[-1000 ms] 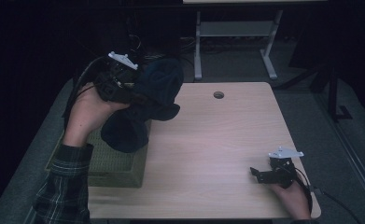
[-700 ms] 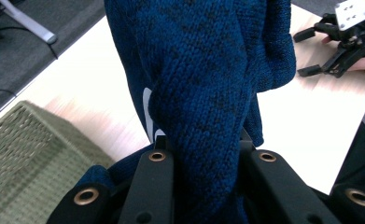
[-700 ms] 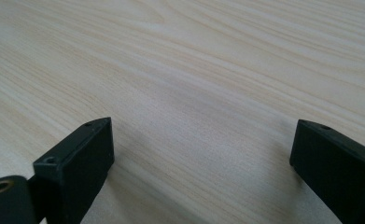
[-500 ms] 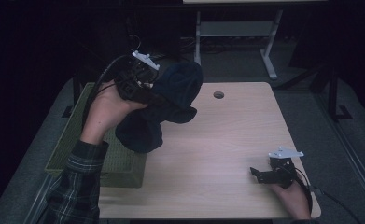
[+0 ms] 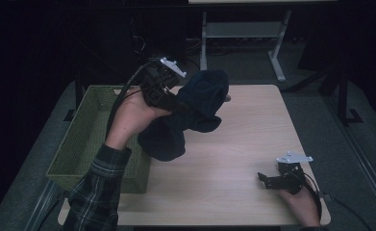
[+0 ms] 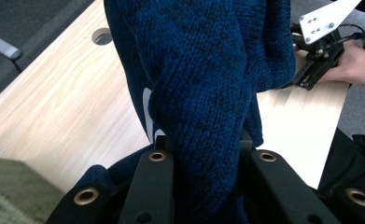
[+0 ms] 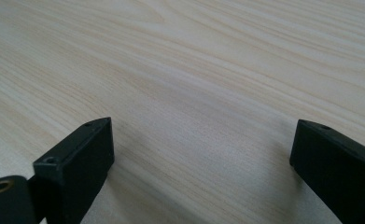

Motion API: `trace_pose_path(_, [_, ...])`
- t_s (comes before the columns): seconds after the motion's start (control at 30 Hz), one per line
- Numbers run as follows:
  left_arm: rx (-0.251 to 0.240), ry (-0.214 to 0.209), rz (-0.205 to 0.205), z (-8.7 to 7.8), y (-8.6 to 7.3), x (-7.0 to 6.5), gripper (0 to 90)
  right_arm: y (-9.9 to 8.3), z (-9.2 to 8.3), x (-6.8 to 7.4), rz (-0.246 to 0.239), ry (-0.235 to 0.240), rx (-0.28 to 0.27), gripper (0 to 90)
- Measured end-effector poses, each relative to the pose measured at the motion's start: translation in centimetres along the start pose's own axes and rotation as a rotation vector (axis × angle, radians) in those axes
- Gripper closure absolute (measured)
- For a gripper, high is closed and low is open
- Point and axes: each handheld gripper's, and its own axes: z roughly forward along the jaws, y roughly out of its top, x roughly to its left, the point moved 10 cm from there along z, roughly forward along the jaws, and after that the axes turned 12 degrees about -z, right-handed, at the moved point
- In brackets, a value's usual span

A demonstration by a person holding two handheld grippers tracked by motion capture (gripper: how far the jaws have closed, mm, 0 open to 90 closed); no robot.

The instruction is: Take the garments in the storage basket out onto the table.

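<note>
A dark blue knitted garment (image 5: 202, 94) hangs bunched in the air over the left part of the wooden table (image 5: 253, 130). My left gripper (image 5: 178, 103) is shut on it, and a thick fold of the knit (image 6: 203, 70) is pinched between its black jaws (image 6: 201, 144). The garment's lower end droops toward the table beside the basket. At the table's front right my right gripper (image 5: 265, 179) rests low on the wood. Its jaws stand wide apart (image 7: 203, 140) with only bare tabletop between them. The left gripper view also catches the right gripper (image 6: 318, 60) beyond the garment.
A green woven basket (image 5: 80, 144) sits on the left side of the table, under my left forearm. A round cable hole (image 6: 103, 36) lies near the table's far edge. Behind the table stands a metal frame (image 5: 243, 33) on a dark floor.
My left hand has carried the garment to the right, from above the basket out over the table, and slightly lower. The right gripper has stayed put.
</note>
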Motion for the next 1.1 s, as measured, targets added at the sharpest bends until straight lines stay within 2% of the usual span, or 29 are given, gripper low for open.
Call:
trace_pose_path(0.1, [-0.005, -0.009, -0.004, 0.9, 0.2, -0.5, 77.1, 0.0, 0.0, 0.0, 0.0, 0.0, 0.0, 5.9])
trace_pose_path(0.33, [0.026, -0.025, 0.021, 3.0, 0.3, -1.6, 77.1, 0.0, 0.0, 0.0, -0.002, -0.001, -0.001, 5.9])
trace_pose_path(0.53, [0.029, -0.047, 0.017, 5.0, 0.5, -2.8, 77.1, 0.0, 0.0, 0.0, -0.001, -0.001, -0.001, 5.8])
trace_pose_path(0.67, [0.046, -0.067, 0.021, 6.5, 0.3, -3.6, 77.1, 0.0, 0.0, 0.0, -0.002, -0.001, 0.0, 5.9])
trace_pose_path(0.87, [0.044, -0.093, 0.014, 8.7, -0.1, -4.5, 77.1, 0.0, 0.0, 0.0, -0.001, 0.0, -0.001, 5.8])
trace_pose_path(1.1, [0.059, -0.098, 0.005, 11.0, -0.6, -5.0, 77.1, 0.0, 0.0, 0.0, 0.0, -0.001, -0.001, 5.8])
